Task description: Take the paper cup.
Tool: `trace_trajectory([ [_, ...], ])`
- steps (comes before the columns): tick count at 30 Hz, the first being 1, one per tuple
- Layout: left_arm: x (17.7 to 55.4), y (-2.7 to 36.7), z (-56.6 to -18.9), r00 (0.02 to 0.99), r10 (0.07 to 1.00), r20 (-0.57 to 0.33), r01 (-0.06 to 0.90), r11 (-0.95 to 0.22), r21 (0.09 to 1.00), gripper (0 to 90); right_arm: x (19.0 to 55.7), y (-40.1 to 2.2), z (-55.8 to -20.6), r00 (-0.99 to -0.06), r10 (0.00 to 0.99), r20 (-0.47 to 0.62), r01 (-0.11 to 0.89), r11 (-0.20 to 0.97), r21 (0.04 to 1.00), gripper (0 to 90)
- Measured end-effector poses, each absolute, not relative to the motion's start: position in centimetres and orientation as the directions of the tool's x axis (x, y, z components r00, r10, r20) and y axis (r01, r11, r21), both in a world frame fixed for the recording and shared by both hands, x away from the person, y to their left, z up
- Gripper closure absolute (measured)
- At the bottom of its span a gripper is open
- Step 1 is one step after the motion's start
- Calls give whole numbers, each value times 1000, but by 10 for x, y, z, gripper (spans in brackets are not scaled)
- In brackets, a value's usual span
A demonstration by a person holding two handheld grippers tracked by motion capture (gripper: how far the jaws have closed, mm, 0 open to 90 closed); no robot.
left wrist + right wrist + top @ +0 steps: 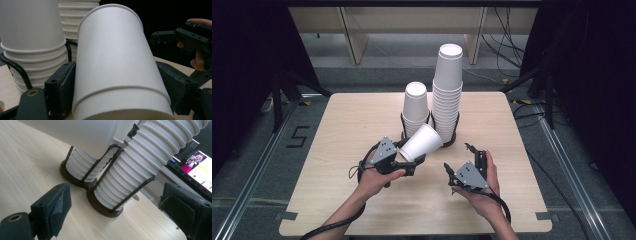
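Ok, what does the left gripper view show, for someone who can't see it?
A white paper cup is clamped between two black claw fingers. Two stacks of white cups in a wire holder stand behind it, with the other claw at right.

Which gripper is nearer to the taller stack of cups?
Left. The left gripper, shut on a loose cup, sits just in front of the taller stack. The right gripper is open, slightly farther back toward the person.
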State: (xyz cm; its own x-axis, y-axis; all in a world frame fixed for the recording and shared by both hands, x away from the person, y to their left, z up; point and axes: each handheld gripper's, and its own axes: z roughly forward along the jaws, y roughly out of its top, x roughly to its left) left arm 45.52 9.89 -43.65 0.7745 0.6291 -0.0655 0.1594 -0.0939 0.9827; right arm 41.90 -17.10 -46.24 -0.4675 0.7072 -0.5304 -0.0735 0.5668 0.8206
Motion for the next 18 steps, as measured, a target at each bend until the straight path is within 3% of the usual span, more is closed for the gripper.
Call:
trace_trajectory([
  [5,456,96,-434,778,625,-58,157,-105,982,210,420,-171,-460,-491,742,-456,-39,504,863,108],
  [10,458,94,-434,780,623,-61,159,-104,982,212,424,-174,-457,-530,824,-202,57,272,961,108],
  [14,459,92,-435,777,625,-73,169,-95,981,215,428,-176,-455,-541,840,-37,115,118,986,108],
  [18,460,91,-438,783,617,-73,168,-97,981,220,429,-175,-455,-543,839,-41,130,132,983,108],
])
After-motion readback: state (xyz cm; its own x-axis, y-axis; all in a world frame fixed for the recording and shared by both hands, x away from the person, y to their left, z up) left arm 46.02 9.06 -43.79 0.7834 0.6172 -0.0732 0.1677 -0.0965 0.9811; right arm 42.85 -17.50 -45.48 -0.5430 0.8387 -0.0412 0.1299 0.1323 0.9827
